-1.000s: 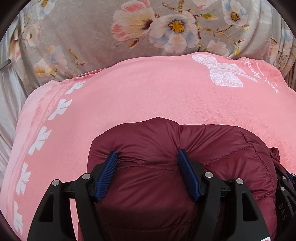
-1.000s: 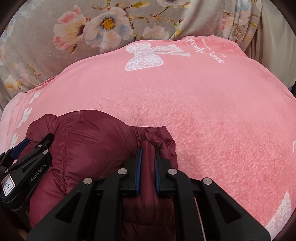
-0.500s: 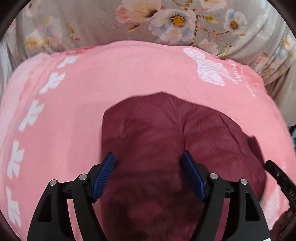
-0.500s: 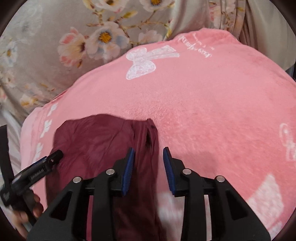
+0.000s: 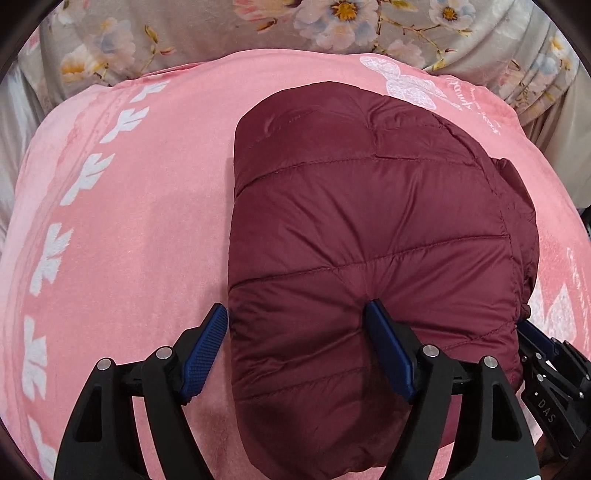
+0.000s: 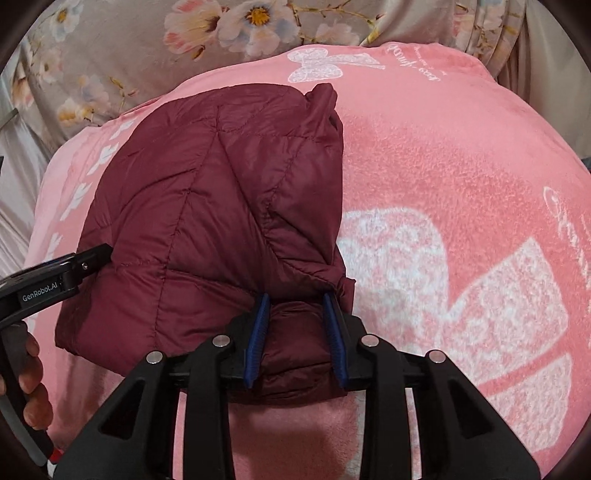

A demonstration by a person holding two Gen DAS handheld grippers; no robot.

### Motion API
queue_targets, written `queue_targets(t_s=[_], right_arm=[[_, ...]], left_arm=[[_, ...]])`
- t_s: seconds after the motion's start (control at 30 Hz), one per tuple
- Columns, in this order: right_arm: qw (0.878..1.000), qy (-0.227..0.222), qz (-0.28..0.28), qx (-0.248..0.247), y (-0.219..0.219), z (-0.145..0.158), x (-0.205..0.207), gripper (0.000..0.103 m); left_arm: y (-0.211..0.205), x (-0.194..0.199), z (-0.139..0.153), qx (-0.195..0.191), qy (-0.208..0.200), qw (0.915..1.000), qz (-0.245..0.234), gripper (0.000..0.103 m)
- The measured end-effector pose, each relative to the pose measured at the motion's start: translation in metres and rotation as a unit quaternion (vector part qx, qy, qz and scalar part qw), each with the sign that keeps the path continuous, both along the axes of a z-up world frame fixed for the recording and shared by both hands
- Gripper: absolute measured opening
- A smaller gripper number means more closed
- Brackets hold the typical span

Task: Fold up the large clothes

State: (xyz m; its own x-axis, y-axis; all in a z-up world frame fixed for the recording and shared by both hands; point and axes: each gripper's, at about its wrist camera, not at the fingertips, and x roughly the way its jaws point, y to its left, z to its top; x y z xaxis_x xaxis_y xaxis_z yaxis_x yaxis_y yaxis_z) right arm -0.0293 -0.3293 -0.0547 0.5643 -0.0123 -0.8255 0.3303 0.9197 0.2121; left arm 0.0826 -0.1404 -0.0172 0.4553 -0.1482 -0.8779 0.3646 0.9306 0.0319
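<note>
A maroon quilted puffer jacket (image 5: 369, 229) lies folded into a compact bundle on a pink blanket (image 5: 140, 221); it also shows in the right wrist view (image 6: 207, 206). My left gripper (image 5: 297, 325) is open wide, its blue pads straddling the near left part of the bundle. My right gripper (image 6: 297, 306) is open, its pads either side of the bundle's near right corner. The left gripper's side shows in the right wrist view (image 6: 55, 280), and the right gripper shows at the lower right of the left wrist view (image 5: 550, 376).
The pink blanket (image 6: 461, 184) has white butterfly and leaf prints. Grey floral bedding (image 5: 295, 26) lies beyond its far edge. A hand (image 6: 26, 376) holds the left gripper's handle.
The jacket bundle was set down flat on the blanket. My right gripper opened and released it. Both grippers drew back toward the bundle's near edge.
</note>
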Motion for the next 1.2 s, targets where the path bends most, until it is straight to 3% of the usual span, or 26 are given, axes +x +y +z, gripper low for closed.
queue_targets(t_s=[0.17, 0.23, 0.4, 0.53, 0.63, 0.73, 0.93, 1.1, 1.17, 1.2], right_arm=[[0.999, -0.006, -0.03, 0.011, -0.015, 0.02, -0.003, 0.038], [0.998, -0.021, -0.049, 0.027, -0.024, 0.025, 0.0, 0.058], [0.994, -0.019, -0.059, 0.088, -0.04, 0.012, 0.016, 0.067], [0.988, -0.018, -0.06, 0.141, -0.052, -0.004, 0.023, 0.075], [0.981, -0.021, -0.064, 0.181, -0.058, -0.015, 0.023, 0.079], [0.981, -0.024, -0.059, 0.182, -0.058, -0.015, 0.026, 0.082], [0.979, -0.029, -0.051, 0.194, -0.054, -0.013, 0.03, 0.082], [0.978, -0.031, -0.045, 0.199, -0.051, -0.011, 0.039, 0.082], [0.979, -0.033, -0.045, 0.198, -0.049, -0.011, 0.042, 0.074], [0.978, -0.034, -0.043, 0.201, -0.047, -0.011, 0.044, 0.065]], left_arm=[[0.004, 0.004, 0.006, 0.003, 0.015, 0.9998, 0.01, 0.076], [0.008, 0.008, 0.007, -0.003, 0.024, 0.9995, 0.019, 0.077], [0.024, 0.018, 0.013, -0.03, 0.043, 0.998, 0.035, 0.077], [0.039, 0.032, 0.008, -0.076, 0.075, 0.9935, 0.039, 0.077], [0.049, 0.047, -0.008, -0.135, 0.129, 0.9814, 0.048, 0.078], [0.05, 0.053, -0.018, -0.178, 0.158, 0.9702, 0.043, 0.079], [0.038, 0.058, -0.028, -0.222, 0.173, 0.9595, 0.015, 0.083], [0.019, 0.056, -0.023, -0.188, 0.149, 0.9709, 0.002, 0.084], [0.013, 0.05, -0.018, -0.167, 0.129, 0.9775, -0.005, 0.083], [0.011, 0.049, -0.016, -0.159, 0.121, 0.9799, -0.009, 0.079]])
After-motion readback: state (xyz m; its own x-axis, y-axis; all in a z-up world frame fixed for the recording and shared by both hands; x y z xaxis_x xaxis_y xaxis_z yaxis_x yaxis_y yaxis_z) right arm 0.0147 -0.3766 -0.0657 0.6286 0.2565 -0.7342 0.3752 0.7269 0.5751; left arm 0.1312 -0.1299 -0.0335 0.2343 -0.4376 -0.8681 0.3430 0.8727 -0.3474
